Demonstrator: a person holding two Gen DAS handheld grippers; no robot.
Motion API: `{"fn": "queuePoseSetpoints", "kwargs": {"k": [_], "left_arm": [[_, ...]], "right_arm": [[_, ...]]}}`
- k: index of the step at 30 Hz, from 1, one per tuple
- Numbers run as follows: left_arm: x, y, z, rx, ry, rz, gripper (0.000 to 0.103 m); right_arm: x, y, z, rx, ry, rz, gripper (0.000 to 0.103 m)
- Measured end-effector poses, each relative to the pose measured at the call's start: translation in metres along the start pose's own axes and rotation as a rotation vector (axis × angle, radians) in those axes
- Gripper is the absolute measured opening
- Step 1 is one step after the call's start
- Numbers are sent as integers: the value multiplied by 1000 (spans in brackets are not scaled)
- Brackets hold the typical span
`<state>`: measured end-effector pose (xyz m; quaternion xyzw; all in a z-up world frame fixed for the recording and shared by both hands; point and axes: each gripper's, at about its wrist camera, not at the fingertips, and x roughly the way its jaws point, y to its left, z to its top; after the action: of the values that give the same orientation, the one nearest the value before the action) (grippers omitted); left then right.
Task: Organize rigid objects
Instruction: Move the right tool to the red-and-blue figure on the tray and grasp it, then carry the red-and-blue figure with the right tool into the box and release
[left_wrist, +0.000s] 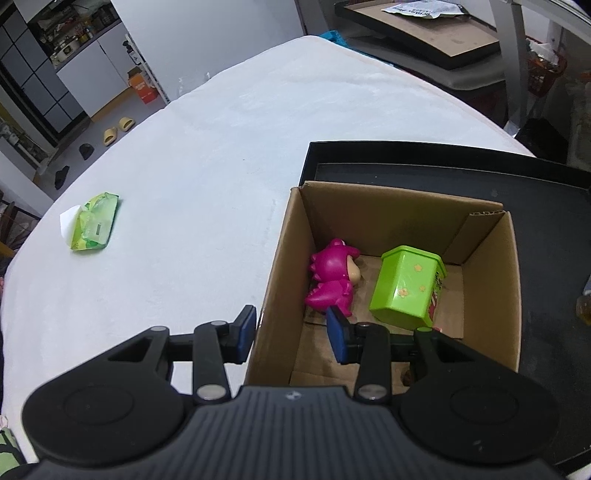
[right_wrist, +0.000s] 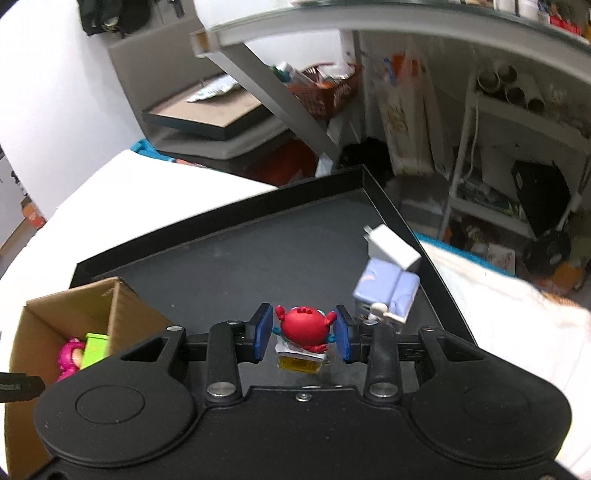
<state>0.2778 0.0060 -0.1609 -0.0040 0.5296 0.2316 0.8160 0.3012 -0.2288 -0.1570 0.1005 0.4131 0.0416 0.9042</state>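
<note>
A cardboard box (left_wrist: 491, 280) stands on a black tray (left_wrist: 546, 206). In it lie a pink toy figure (left_wrist: 332, 277) and a green lidded container (left_wrist: 406, 288). My left gripper (left_wrist: 291, 328) is open and empty, its jaws astride the box's near-left wall. In the right wrist view my right gripper (right_wrist: 303, 332) has its blue pads on both sides of a red crab-topped bottle (right_wrist: 303, 330) above the tray (right_wrist: 258, 251). The box (right_wrist: 118, 302) shows at the left there.
A green wipes packet (left_wrist: 96, 221) lies on the white table (left_wrist: 207, 155) at the left. A lilac toy sofa (right_wrist: 388, 290) and a white charger block (right_wrist: 391, 247) sit at the tray's right edge. Shelves and clutter stand beyond the table.
</note>
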Motion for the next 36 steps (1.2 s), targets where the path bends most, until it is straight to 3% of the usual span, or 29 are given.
{"fn": "queuePoseSetpoints", "kwargs": {"k": [18,25,36], "left_arm": [[0,31,-19,-25,17,-128,40],[2,51,-22,-67,21,-156,40],[9,74,-32,-139,39,-264,40]], "right_arm": [[-52,50,2,-172,-164,74,35],[-59,80,-10,-269,-171,128,35],[-63,111,-21,-334,-149,254,35]]}}
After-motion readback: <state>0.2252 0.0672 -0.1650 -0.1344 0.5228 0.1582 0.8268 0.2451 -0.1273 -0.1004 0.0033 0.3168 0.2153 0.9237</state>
